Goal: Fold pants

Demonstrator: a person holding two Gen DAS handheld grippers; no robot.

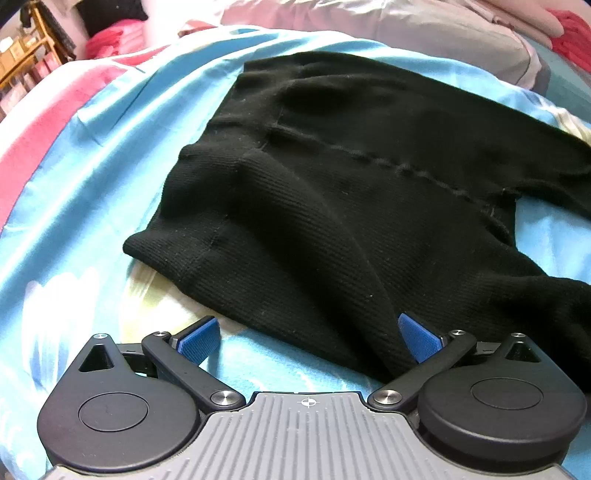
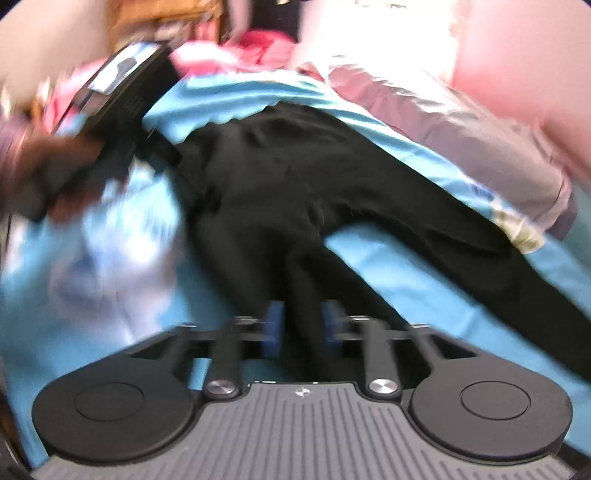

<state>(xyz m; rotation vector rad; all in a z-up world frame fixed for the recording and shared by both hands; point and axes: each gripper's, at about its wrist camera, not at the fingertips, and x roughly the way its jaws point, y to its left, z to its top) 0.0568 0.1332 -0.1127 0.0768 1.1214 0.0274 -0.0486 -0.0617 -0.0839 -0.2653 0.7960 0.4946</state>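
Black ribbed pants (image 1: 332, 177) lie spread on a light blue bedsheet (image 1: 92, 192). In the left wrist view the waist end is near me and the legs run off to the right. My left gripper (image 1: 310, 338) is open, its blue pads (image 1: 199, 339) on either side of the near edge of the pants, holding nothing. In the blurred right wrist view the pants (image 2: 295, 177) stretch away with both legs splayed. My right gripper (image 2: 301, 325) is shut on the near pant leg (image 2: 301, 295), which passes between its blue pads (image 2: 273, 325).
A grey-pink pillow or blanket (image 1: 424, 33) lies behind the pants. Red and pink cloth (image 1: 107, 40) and a wooden shelf (image 1: 26, 55) are at the far left. In the right wrist view the left gripper and the hand holding it (image 2: 85, 129) are at the upper left.
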